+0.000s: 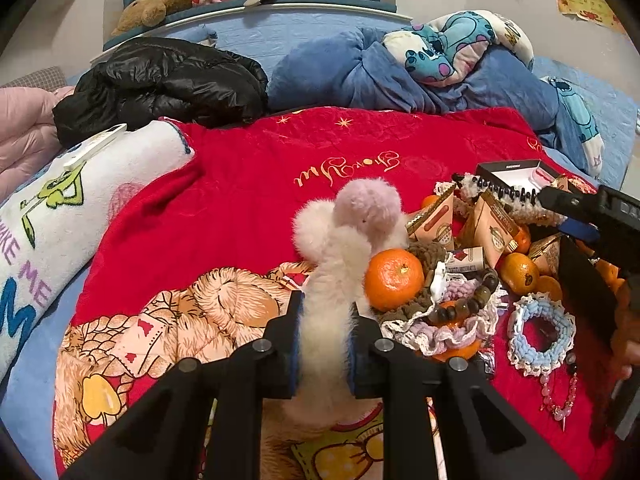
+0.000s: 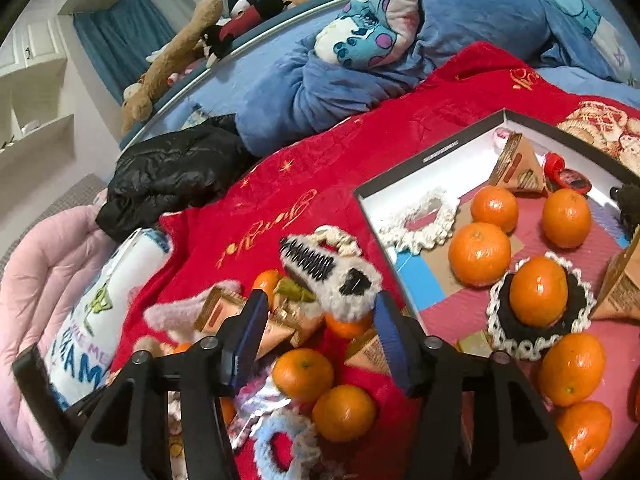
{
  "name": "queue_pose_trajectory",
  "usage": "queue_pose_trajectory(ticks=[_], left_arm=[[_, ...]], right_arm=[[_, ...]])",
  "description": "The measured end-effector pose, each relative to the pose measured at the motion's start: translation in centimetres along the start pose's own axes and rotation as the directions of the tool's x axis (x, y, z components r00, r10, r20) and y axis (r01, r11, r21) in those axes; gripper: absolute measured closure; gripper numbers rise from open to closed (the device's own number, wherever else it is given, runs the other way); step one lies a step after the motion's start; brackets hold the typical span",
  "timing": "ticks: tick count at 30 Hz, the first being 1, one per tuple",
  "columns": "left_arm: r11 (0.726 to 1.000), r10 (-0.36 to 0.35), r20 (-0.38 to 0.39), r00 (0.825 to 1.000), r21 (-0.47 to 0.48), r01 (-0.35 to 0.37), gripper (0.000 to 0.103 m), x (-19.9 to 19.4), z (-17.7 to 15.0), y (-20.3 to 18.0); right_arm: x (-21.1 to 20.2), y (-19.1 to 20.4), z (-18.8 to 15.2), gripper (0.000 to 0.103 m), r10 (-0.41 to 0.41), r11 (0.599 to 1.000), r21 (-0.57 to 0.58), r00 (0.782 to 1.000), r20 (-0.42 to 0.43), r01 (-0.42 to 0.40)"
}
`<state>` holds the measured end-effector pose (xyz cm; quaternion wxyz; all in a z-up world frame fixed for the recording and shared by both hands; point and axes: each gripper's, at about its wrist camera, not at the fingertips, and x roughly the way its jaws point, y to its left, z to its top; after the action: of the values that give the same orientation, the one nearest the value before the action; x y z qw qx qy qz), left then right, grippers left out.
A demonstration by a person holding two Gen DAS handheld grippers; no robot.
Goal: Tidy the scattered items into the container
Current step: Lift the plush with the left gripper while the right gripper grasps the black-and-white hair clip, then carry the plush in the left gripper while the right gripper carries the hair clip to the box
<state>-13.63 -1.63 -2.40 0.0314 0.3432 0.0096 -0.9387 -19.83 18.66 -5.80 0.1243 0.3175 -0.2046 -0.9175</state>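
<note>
Far left on the bed: a pale pink quilt (image 2: pixel 44 264), a white printed pillow (image 1: pixel 60 216) and a black puffer jacket (image 1: pixel 160 84). Centre, over the red blanket (image 1: pixel 248 184): left gripper (image 1: pixel 324 344) clamped narrow around a fluffy pink-and-cream plush toy (image 1: pixel 352 232), gripped at its slim stalk with the puffy head standing free above. Soft, light, easily squashed; best held low on the stalk, exactly as gripped now. Just right of the plush: a heap of tangerines (image 1: pixel 394 278), crocheted scrunchies (image 1: pixel 542 334), small triangular cartons (image 1: pixel 434 220), a bead bracelet (image 1: pixel 558 396) and a fuzzy toothed hair clip (image 2: pixel 330 274), overlapping and easy to snag. Right gripper (image 2: pixel 320 328) part open above that heap, nothing between its pads; possibly aimed at the hair clip, though hard to judge through the lens distortion. Farthest right: the black-rimmed box (image 2: pixel 432 156), already holding tangerines, a scrunchie and a carton, with bare floor near its left wall for the plush.
</note>
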Motion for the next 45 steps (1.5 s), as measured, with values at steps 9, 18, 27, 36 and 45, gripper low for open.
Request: queue_pose_trajectory(ticks=[9,18,27,36,45], left_arm=[[1.000,0.002,0.001,1.000,0.004,-0.002,0.085,0.1,0.0,0.0],[1.000,0.008,0.010,1.000,-0.008,-0.008,0.085,0.1,0.2,0.1],[1.000,0.004,0.023,1.000,-0.012,-0.003,0.086,-0.7,0.3,0.3],[0.999,0.021,0.039,0.999,-0.037,-0.019,0.086,-2.3,0.4,1.2],[0.997,0.017,0.075,0.997,-0.076,-0.011,0.086,-5.9,1.0,2.2]], right_arm=[[1.3,0.1,-0.5,0.078,-0.040,0.998,-0.048,0.999,-0.003,0.040],[0.2,0.8,-0.3,0.079,-0.031,0.997,-0.075,0.998,0.045,0.034],[-1.0,1.6,-0.1,0.080,-0.028,0.995,-0.089,0.996,0.084,0.035],[-2.8,1.8,0.4,0.080,-0.006,0.996,-0.083,0.992,0.126,0.016],[-5.3,1.7,0.6,0.080,0.038,0.997,-0.068,0.987,0.156,-0.027]])
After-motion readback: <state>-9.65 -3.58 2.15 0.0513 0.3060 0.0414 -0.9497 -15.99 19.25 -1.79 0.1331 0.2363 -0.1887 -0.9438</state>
